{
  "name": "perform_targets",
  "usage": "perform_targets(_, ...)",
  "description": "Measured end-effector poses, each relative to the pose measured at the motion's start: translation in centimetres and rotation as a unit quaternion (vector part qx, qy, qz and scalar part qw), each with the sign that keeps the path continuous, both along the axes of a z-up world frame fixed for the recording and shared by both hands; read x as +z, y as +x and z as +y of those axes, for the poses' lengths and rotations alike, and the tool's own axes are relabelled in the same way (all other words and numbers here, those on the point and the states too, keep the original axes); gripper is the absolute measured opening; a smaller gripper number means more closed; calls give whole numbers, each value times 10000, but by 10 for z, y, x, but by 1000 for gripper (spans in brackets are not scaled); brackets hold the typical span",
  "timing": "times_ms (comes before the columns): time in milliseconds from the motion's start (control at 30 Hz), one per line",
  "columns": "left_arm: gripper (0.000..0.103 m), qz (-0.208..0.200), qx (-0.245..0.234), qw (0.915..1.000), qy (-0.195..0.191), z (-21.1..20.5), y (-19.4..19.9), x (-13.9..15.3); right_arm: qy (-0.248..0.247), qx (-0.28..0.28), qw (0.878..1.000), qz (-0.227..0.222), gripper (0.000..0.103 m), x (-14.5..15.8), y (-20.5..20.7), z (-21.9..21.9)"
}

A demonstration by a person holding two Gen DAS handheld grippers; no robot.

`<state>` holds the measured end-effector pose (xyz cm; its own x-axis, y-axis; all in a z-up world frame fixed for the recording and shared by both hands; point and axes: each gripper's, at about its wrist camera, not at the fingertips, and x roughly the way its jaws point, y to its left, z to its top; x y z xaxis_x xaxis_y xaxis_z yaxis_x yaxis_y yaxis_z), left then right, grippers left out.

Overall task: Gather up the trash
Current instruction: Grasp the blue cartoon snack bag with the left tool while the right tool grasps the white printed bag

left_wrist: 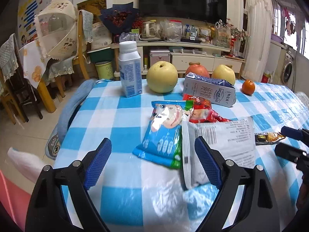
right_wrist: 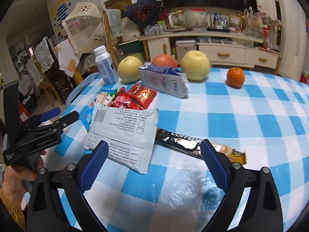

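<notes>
Trash cluster: four flat wrappers lie together near the front middle of the bench (right_wrist: 251, 119), which wears a blue-and-white checked cloth under clear plastic.
Grey-white packet (right_wrist: 125, 129): printed side up, barcode at its far left corner; overlaps the blue packet's right edge and the red wrapper's near edge.
Blue snack packet (left_wrist: 164, 133): cartoon face on it, left of the grey-white packet, mostly hidden under it in the right wrist view.
Red wrapper (right_wrist: 135, 97): crumpled, gold print, just behind the grey-white packet and in front of the carton.
Coffee stick sachet (right_wrist: 193, 145): long, dark with a gold end, lies flat to the right of the grey-white packet, one end touching or under it.
Milk carton (right_wrist: 166, 81): on its side, behind the red wrapper.
White bottle (left_wrist: 129, 69): upright, capped, at the far left of the bench.
Fruit: two yellow pears (left_wrist: 161, 77), a red fruit (right_wrist: 164, 60) and a small orange (right_wrist: 235, 77) in a row along the far edge.
Left claw (left_wrist: 152, 162): wide, nothing between the pads; above the near end of the blue packet.
Right claw (right_wrist: 154, 166): wide, nothing gripped; over the near edges of the grey-white packet and the sachet.
Hand (right_wrist: 13, 176): grips the left tool's handle.
</notes>
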<state>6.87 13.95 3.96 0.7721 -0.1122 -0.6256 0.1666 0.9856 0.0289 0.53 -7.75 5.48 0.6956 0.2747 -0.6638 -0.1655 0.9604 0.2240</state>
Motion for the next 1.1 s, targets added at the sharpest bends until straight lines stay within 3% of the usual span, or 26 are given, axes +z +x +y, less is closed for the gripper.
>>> perform_targets(167, 89, 126, -64, 9995, -275, 0, 22, -3, 22, 366, 9993, 37, 95, -5, 16, 10)
perform_targets(367, 89, 253, -98, 9993, -251, -3, 37, -12, 122, 764, 9964, 359, 95, -19, 39, 23)
perform_targets(633, 89, 413, -71, 9980, -467, 1, 50, -19, 46, 1620, 9857, 464, 95, -23, 20, 50)
perform_targets(867, 89, 703, -142, 9955, -625, 1, 58, -28, 815, 2202, 9672, 970, 95, -26, 5, 48)
perform_targets(967, 89, 811, -165, 9949, -578, -2, 60, -31, 483, 2265, 9698, 768, 95, -18, -6, 53)
perform_targets(1100, 89, 953, -108, 9938, -560, -3, 65, -35, -45, 1787, 9833, 335, 95, -7, -5, 48)
